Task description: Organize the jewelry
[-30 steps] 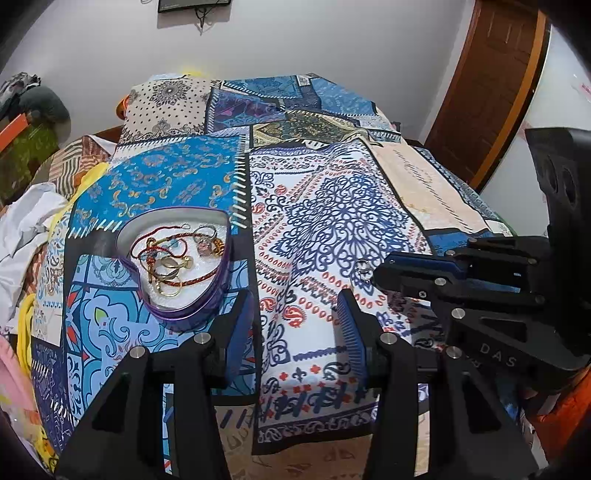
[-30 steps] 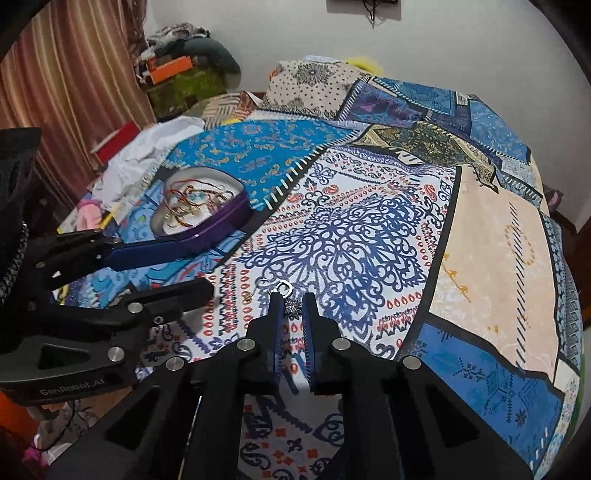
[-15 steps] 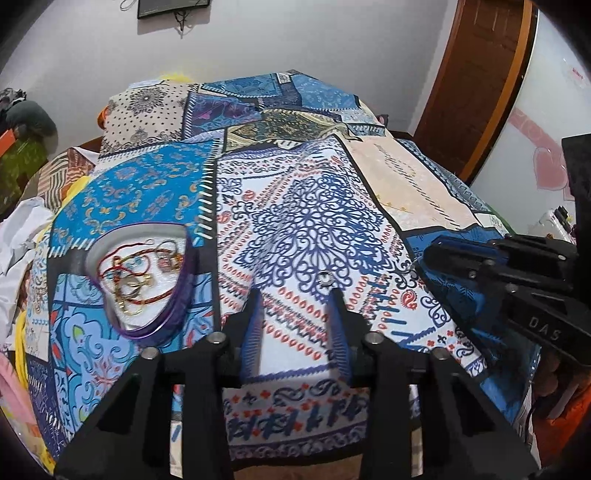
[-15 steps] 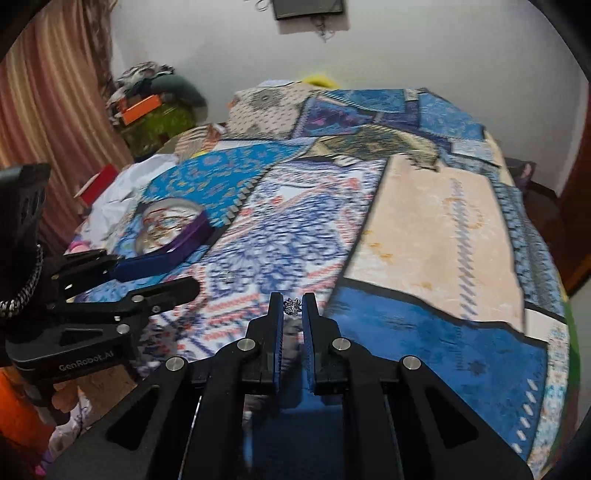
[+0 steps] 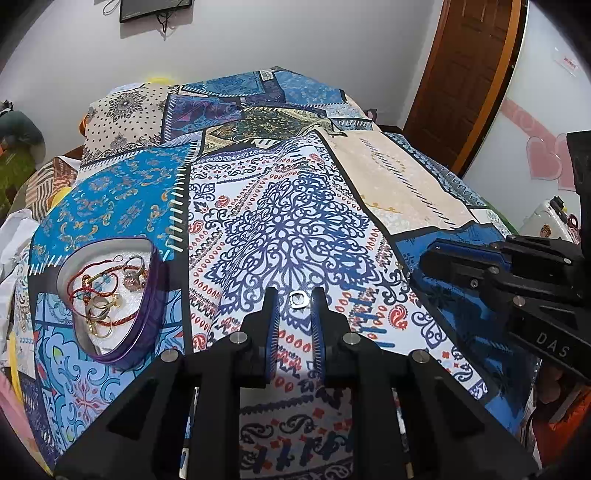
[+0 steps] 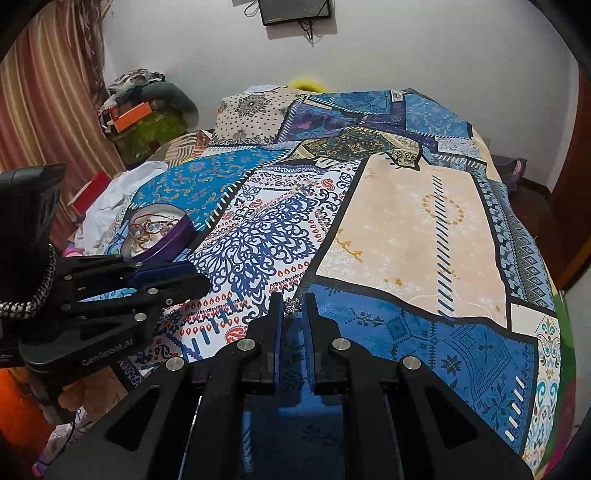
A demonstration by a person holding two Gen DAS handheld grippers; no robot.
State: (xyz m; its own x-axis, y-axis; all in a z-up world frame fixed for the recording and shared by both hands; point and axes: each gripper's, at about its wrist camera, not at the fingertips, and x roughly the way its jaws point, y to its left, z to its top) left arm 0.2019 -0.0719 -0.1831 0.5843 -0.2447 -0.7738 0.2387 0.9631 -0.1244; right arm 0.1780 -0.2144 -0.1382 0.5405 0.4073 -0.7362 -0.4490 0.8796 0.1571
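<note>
Right gripper [image 6: 293, 306] was clamped on a small sparkly trinket [image 6: 293, 305]; left gripper [image 5: 294, 304] stood apart around a silver ring [image 5: 297, 299] lying on the bedspread [image 5: 295, 221]. Heart-shaped tin [image 5: 147, 295] already held bracelets and rings, so 2 visible pieces seemed left.

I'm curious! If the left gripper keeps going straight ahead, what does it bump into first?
Probably the small silver ring lying on the patterned bedspread, between the left gripper tips.

White walls [image 5: 295, 33], brown wooden door [image 5: 469, 74], striped curtain [image 6: 48, 110], patchwork-covered bed [image 6: 406, 221]
</note>
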